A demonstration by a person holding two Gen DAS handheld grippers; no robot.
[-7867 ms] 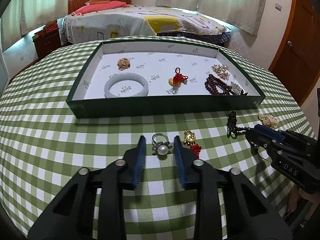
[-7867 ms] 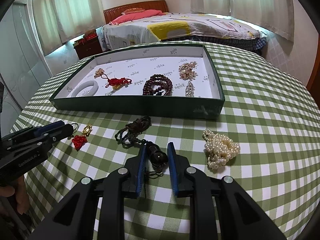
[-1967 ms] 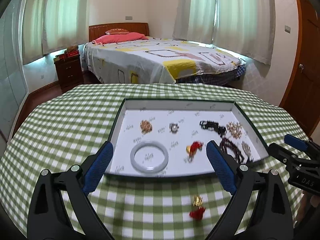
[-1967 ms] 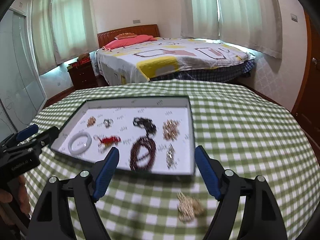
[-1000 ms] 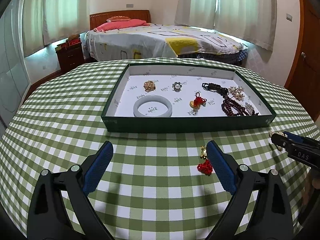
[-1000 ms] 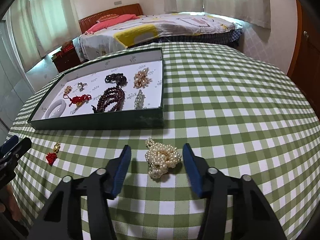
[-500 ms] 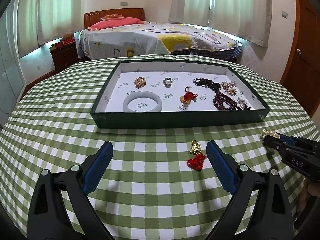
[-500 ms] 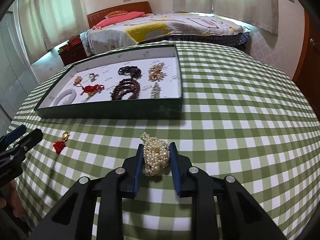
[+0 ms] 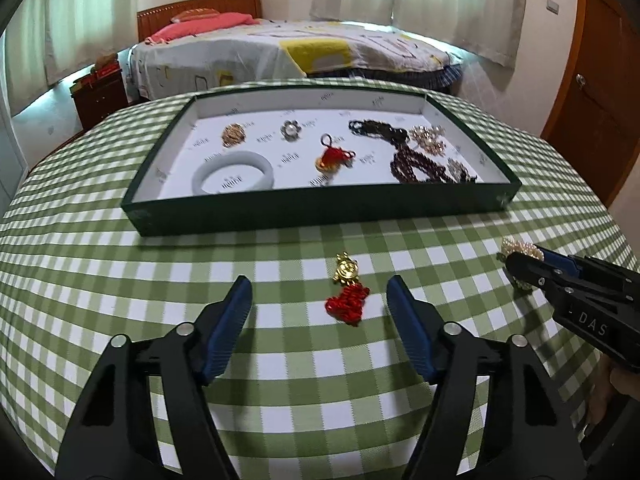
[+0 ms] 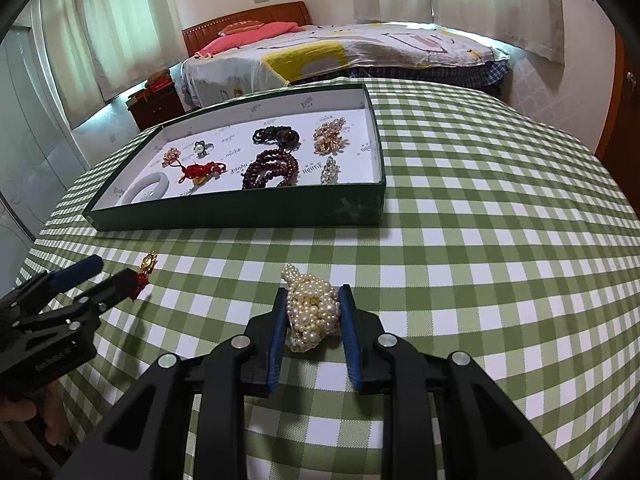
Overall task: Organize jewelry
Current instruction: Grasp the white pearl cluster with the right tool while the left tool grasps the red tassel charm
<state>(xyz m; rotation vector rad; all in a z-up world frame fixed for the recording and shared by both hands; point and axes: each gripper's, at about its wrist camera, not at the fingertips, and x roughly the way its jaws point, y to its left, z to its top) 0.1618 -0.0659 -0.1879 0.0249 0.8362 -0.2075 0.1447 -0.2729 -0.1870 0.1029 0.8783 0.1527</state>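
Observation:
A green tray (image 9: pixel 320 210) with a white floor holds a white bangle (image 9: pixel 233 171), a flower ring (image 9: pixel 290 129), red-tasselled charm, dark beads (image 9: pixel 416 164) and brooches. A gold charm with a red knot (image 9: pixel 347 292) lies on the checked cloth, between the open fingers of my left gripper (image 9: pixel 319 304). My right gripper (image 10: pixel 313 312) is shut on a heap of pearls (image 10: pixel 311 310), which rests on the cloth. The tray also shows in the right wrist view (image 10: pixel 240 210). The right gripper shows at the left view's right edge (image 9: pixel 520 258).
The round table has a green checked cloth (image 10: pixel 500 240) that curves down at its edges. A bed (image 9: pixel 320 52) and a wooden nightstand (image 9: pixel 102 92) stand behind the table. A wooden door (image 9: pixel 592 88) is at the right.
My left gripper has come down low over the gold and red charm, its fingers narrowing around it. My right gripper has stayed clamped on the pearls.

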